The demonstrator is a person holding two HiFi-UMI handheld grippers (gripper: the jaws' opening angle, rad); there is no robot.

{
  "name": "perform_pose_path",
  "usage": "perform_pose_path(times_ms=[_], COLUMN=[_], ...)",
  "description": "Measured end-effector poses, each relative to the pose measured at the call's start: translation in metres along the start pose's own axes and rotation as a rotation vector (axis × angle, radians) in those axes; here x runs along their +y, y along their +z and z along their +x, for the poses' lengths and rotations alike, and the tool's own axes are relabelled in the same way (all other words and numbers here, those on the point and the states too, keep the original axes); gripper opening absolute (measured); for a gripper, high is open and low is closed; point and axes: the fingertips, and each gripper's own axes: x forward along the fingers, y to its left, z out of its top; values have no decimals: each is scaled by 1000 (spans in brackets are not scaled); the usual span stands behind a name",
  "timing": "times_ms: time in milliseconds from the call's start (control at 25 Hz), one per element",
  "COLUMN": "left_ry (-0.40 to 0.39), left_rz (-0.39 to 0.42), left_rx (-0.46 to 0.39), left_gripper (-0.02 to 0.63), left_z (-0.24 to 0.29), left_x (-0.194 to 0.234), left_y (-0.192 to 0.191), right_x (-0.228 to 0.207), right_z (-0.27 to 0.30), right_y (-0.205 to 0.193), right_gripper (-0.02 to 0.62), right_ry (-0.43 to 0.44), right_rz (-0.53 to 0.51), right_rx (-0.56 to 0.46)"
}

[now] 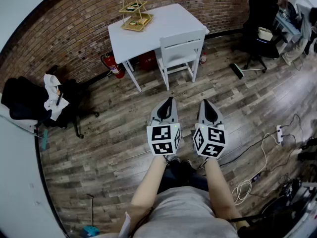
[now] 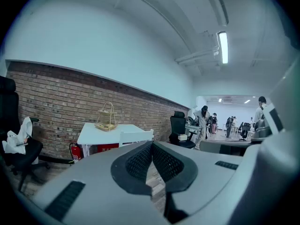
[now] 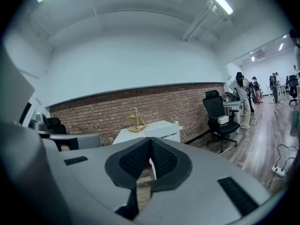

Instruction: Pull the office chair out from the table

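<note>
While both pairs of jaws sit pressed together on nothing, left hand-held gripper (image 1: 169, 101) and right hand-held gripper (image 1: 205, 103) point side by side at the white chair (image 1: 180, 49), tucked against the surface (image 1: 166, 21) well ahead, its back facing them; left marginally nearer.

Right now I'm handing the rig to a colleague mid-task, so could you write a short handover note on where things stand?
Left gripper: shut, empty.
Right gripper: shut, empty. The two are side by side over the floor, well short of the furniture.
White chair: pushed in at the near edge of the white table, which stands by the brick wall.
Done: nothing yet; chair untouched.
Left: approach, grip the chair's backrest, pull it away from the table.
</note>
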Motion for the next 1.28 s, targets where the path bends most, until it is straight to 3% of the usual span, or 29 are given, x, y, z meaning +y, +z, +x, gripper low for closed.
perform_pose_path(times_ms=[800,1280], left_ry=[3,33], left_rz=[9,14], left_rx=[5,9], left_gripper=[12,12], left_z=[3,29], left_x=[-8,-22], left_y=[-1,2], right_x=[-2,-35], right_z=[1,16], right_y=[0,4], right_gripper=[14,14], right_ry=[23,42], right_rz=[-16,-17], right_rx=[11,22])
